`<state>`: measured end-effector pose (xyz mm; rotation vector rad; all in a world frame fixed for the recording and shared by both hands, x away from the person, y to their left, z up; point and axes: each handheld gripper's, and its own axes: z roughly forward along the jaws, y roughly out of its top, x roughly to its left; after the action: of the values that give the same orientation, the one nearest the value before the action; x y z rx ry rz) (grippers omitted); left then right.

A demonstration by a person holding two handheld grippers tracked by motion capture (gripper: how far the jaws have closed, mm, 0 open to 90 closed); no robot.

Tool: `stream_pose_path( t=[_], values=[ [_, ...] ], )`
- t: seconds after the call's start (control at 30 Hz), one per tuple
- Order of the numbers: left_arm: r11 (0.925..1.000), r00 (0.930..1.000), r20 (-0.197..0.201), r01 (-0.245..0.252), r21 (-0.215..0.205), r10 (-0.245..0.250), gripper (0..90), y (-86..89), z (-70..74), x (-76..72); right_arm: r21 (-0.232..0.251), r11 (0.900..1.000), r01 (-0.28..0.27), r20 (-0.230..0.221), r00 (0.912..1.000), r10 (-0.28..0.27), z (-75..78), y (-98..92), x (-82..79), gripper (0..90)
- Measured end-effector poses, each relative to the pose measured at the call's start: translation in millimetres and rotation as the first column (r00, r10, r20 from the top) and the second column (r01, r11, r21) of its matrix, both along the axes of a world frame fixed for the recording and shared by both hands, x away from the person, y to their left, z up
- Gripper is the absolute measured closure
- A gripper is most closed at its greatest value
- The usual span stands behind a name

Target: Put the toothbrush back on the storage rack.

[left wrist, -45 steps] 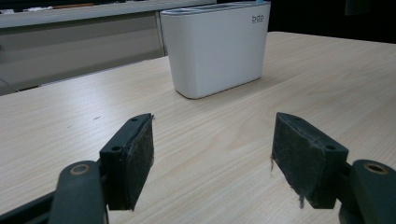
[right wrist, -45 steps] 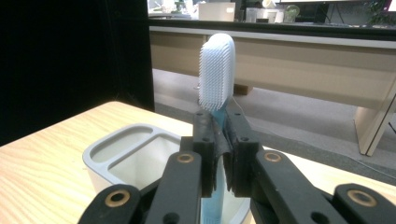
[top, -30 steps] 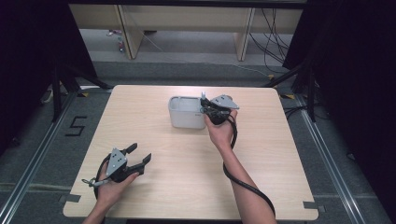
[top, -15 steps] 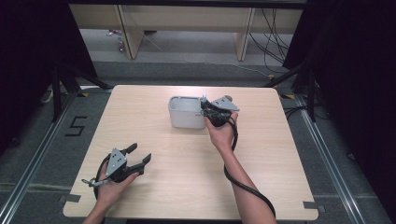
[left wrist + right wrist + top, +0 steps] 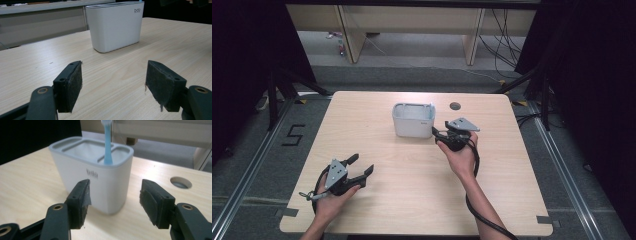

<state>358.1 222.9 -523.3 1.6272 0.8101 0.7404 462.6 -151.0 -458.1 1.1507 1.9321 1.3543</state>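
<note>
Blue toothbrush [image 5: 108, 147] stands upright in the right-hand slot of the white holder [image 5: 95, 182], far-centre of the worktop [image 5: 412, 200]. Right gripper [image 5: 443, 136] sits just beside the holder, jaws just opened wide, nothing between them, clearly the nearer one. Left gripper [image 5: 358, 166] well apart near the front edge, jaws wide, empty.
</note>
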Motion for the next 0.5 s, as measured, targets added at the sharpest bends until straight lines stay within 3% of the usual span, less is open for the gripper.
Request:
stream_pose_path(
  t=[0.13, 0.17, 0.23, 0.37, 0.43, 0.5],
  values=[
    [0.9998, 0.9999, 0.015, 0.005, -0.019, -0.005, 28.8, 0.2, -1.0, 1.4, -0.038, 0.999, -0.011, 0.003, 0.9999, 0.011, -0.9, -13.4, -14.5, 41.6],
    [0.9998, 0.9999, 0.014, 0.004, -0.020, -0.004, 28.8, 0.2, -1.0, 1.3, -0.041, 0.999, -0.022, -0.016, 0.9996, 0.021, -3.1, -22.4, -24.3, 41.6],
    [0.9998, 0.9999, 0.013, 0.003, -0.020, -0.003, 28.8, 0.3, -1.0, 1.4, -0.053, 0.998, -0.023, -0.023, 0.9995, 0.021, -3.9, -26.0, -28.0, 41.5],
    [0.9998, 0.9999, 0.013, -0.001, -0.020, 0.001, 28.8, 0.4, -1.0, 1.3, -0.090, 0.995, -0.039, -0.034, 0.9988, 0.036, -14.4, -46.0, -53.7, 41.6],
    [0.9998, 0.9999, 0.014, -0.002, -0.021, 0.002, 28.8, 0.2, -1.0, 1.2, -0.094, 0.995, -0.035, -0.024, 0.9992, 0.033, -17.6, -48.4, -58.4, 41.6],
    [0.9998, 0.9999, 0.012, -0.002, -0.021, 0.003, 28.8, 0.2, -1.0, 1.1, -0.078, 0.997, -0.031, -0.034, 0.9990, 0.028, -26.7, -55.1, -74.1, 41.6]
  ],
)
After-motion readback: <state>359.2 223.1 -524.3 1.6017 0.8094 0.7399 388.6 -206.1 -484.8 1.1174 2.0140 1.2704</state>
